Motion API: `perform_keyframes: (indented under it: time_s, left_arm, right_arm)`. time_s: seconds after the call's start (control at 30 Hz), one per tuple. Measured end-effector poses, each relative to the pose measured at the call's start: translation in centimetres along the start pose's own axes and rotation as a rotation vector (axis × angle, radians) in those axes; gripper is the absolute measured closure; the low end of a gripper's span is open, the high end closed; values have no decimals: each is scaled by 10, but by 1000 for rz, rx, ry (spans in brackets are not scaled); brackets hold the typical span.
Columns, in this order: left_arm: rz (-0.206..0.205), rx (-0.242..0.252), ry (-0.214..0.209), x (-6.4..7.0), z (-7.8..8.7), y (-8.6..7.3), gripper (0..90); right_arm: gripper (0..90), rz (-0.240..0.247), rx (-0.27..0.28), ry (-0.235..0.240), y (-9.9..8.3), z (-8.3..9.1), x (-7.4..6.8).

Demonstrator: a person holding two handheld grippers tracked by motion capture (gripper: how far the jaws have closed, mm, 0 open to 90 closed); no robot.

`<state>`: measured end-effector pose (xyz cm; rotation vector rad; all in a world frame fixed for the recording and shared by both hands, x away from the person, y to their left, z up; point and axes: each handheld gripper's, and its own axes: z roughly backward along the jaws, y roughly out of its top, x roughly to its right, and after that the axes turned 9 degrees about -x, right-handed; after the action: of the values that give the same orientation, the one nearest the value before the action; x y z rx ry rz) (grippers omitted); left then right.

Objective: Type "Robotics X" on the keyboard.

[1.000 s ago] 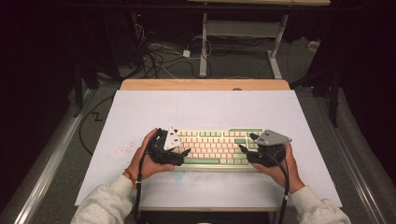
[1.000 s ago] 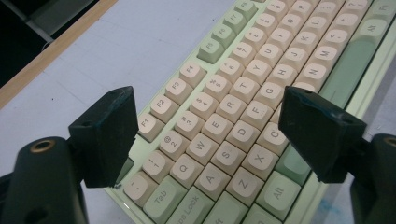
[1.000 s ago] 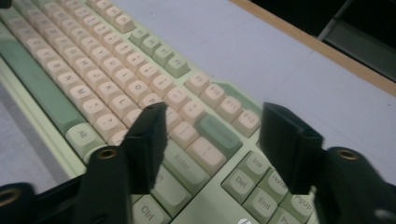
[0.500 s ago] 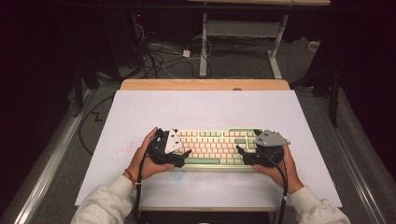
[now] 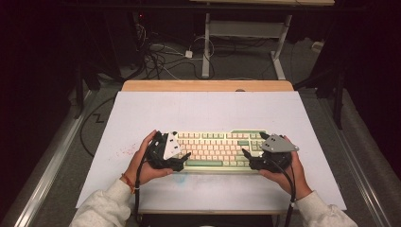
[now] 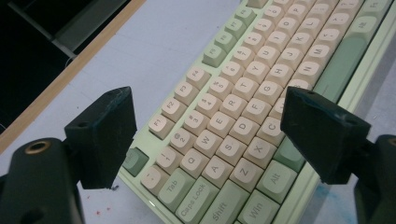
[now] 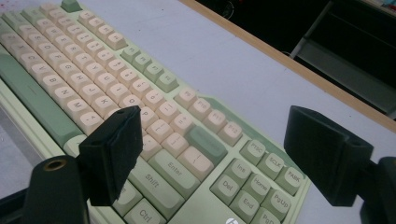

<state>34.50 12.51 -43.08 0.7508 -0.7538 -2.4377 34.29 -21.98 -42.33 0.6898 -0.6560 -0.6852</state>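
Keyboard (image 5: 215, 150), green and cream, flat on the white table top (image 5: 208, 109), close to the near edge.

Nearest of all: two grey sleeves and two hands, in from below.

Next, the left gripper (image 5: 183, 161), at the left end of the keyboard. Jaws wide apart, nothing between them but keys. In the left gripper view, over the Tab and Caps Lock corner, one jaw by the back side and one by the front side near Alt.

Then the right gripper (image 5: 248, 160), at the right end. Jaws wide apart too, nothing held. In the right gripper view, over Enter and Shift, with one jaw out past the PgUp corner. Hard to tell if any jaw touches the keyboard.

Looks hard and stiff, not bendy. Probably a bit heavy for one gripper alone. Smooth plastic sides, so maybe slippery. Loose-topped keys, easy to press or pop off by mistake. Best to pinch the green frame at both short ends, front edge to back edge, not the keys. Best to lift both ends together and keep it level.

A little left of it, some tiny red specks (image 5: 125, 150) on the white top.

Farther back, a wooden strip (image 5: 208, 85) along the far edge of the table.

Farthest, a tangle of cables (image 5: 163, 59) on the floor and metal desk legs (image 5: 206, 52).
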Motion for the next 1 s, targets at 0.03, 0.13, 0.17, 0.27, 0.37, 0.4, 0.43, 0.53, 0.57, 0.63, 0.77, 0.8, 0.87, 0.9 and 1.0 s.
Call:
perform_keyframes:
  time_s: [0.03,0.13,0.17,0.27,0.37,0.4,0.43,0.53,0.57,0.63,0.77,0.8,0.87,0.9,1.0]
  left_arm:
    - [0,-1,4,0,1,0,171]
    - [2,6,7,0,3,0,172]
    - [1,5,9,0,3,-1,172]
    - [-10,-3,17,1,4,-3,175]
    - [-18,-9,30,1,7,-6,176]
    - [-20,-8,34,1,9,-7,175]
    - [-16,-4,35,1,10,-8,176]
    - [-12,4,43,0,13,-11,176]
    - [-13,2,41,-1,14,-12,176]
    - [-21,0,52,0,14,-13,175]
    - [-24,3,58,0,16,-16,176]
    - [-23,3,58,0,17,-16,175]
    - [-26,3,62,1,18,-17,175]
    - [-25,3,65,1,18,-18,174]
    - [-26,5,70,2,19,-20,174]
  right_arm:
    - [199,3,0,1,0,1,0]
    - [199,15,1,-1,0,4,-1]
    - [199,15,-1,2,0,5,-1]
    - [199,21,7,-2,-1,7,-1]
    - [198,20,7,-8,-2,9,-2]
    - [197,22,8,-7,-2,9,-2]
    - [197,23,7,-7,-2,10,-2]
    - [196,33,5,-18,-3,12,-2]
    - [196,33,4,-19,-4,12,-2]
    - [196,38,3,-26,-4,13,-2]
    - [194,43,3,-31,-6,15,-2]
    - [194,45,7,-32,-7,16,-2]
    - [191,44,7,-29,-8,17,-2]
    - [190,43,10,-31,-9,18,-2]
    - [190,43,12,-39,-11,20,0]
